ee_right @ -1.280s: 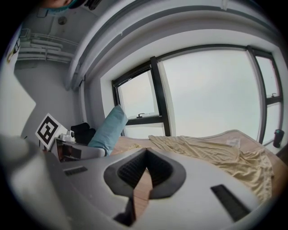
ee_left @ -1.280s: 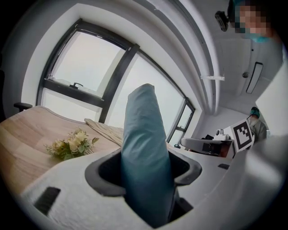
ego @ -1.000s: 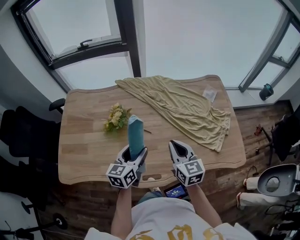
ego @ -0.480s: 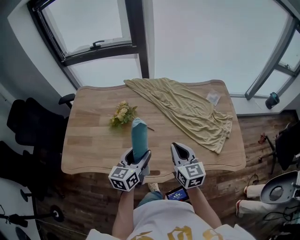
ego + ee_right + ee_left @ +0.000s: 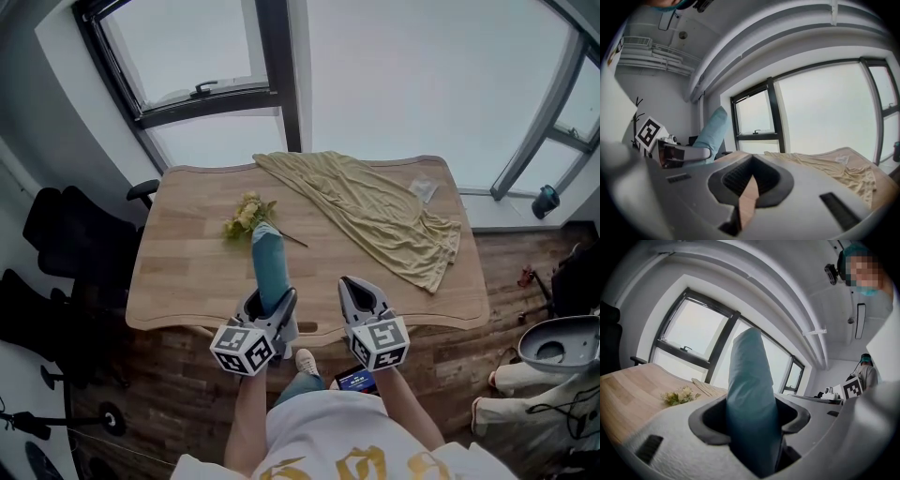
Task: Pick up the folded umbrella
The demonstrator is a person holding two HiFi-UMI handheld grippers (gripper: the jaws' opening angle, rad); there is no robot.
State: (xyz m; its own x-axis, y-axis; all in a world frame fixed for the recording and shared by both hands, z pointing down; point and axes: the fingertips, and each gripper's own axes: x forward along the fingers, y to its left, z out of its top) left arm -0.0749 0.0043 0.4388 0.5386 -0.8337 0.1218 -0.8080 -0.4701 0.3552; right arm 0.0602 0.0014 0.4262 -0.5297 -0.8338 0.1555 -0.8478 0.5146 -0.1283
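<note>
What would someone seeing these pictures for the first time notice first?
Likely the teal folded umbrella, sticking up out of the left gripper, whose jaws clamp it over the light wooden table's near edge. Next, the crumpled olive-yellow cloth sprawled across the table's far right, and the small bunch of yellow flowers lying left of it.

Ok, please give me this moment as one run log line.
left gripper: jaws shut on folded umbrella | umbrella: off table, tilted up | right gripper: jaws together, empty | flowers, cloth: on table
</note>
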